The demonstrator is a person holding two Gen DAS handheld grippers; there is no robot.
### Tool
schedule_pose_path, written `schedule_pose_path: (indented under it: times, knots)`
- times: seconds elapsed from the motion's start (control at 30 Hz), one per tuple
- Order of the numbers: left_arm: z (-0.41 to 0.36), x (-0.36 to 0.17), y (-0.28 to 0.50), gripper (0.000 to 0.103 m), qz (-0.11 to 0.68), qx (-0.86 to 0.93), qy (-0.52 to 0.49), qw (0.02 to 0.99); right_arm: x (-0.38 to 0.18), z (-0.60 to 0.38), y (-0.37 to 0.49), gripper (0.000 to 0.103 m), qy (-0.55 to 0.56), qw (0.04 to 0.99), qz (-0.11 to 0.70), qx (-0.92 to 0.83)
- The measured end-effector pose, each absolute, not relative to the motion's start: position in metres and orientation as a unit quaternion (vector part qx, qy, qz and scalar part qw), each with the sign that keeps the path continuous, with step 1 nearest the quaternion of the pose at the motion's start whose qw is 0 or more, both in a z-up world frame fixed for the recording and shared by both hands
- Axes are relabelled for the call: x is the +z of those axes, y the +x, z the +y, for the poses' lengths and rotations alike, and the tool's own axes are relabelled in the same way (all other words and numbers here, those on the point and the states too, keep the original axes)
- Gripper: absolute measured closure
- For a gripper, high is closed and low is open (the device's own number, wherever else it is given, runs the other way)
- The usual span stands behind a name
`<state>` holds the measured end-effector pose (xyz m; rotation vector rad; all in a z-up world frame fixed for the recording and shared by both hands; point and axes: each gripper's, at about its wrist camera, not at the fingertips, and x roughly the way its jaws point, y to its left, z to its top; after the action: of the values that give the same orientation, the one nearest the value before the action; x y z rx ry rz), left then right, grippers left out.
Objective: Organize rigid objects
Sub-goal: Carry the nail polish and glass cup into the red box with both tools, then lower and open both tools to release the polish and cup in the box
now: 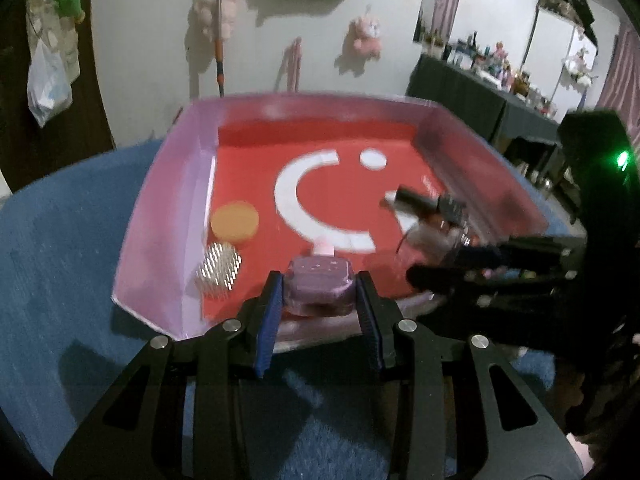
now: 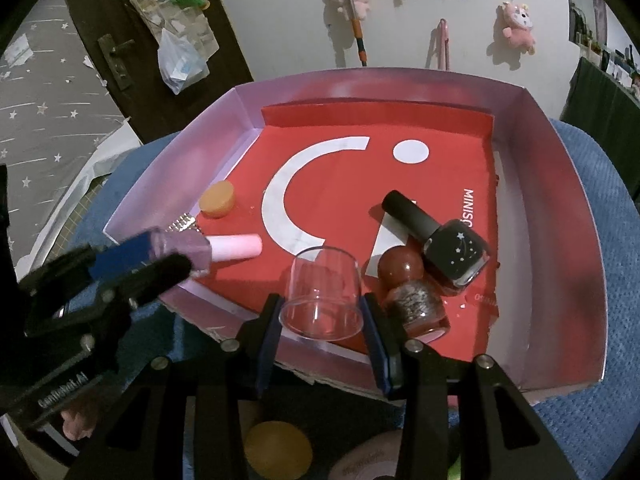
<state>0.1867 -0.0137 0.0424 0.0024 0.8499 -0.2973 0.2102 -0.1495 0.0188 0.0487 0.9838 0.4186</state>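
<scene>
A shallow box [image 1: 168, 216] [image 2: 552, 216] with a red floor sits on a blue cloth. My left gripper [image 1: 320, 292] is shut on a pink nail polish bottle [image 1: 318, 284] with a pale pink cap, held over the box's near edge; it also shows in the right wrist view [image 2: 188, 250]. My right gripper [image 2: 320, 312] is shut on a clear plastic cup [image 2: 322, 296] above the box's near wall. A black star-patterned polish bottle [image 2: 448, 240] and a red-capped glitter bottle [image 2: 416, 292] lie in the box. An orange round lid [image 1: 235, 222] [image 2: 217, 199] and a silver spiked piece [image 1: 219, 269] lie at the left.
A blue cloth [image 1: 60, 248] covers the surface under the box. An orange disc [image 2: 278, 452] and a pink object [image 2: 364, 464] lie below my right gripper. A dark door [image 2: 116, 52] and a wall with hanging plush toys [image 2: 518, 28] stand behind.
</scene>
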Motion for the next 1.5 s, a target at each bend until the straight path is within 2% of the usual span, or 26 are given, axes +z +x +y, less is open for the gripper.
schedule_pose_path:
  times: [0.9, 1.5]
  knots:
    - [-0.013, 0.017, 0.246, 0.069, 0.461, -0.098, -0.022, 0.882, 0.016, -0.152, 0.243, 0.06, 0.015, 0.88, 0.455, 0.135]
    - [-0.019, 0.014, 0.251, 0.067, 0.463, -0.094, 0.014, 0.881, 0.01, -0.156, 0.244, 0.06, 0.027, 0.876, 0.46, 0.14]
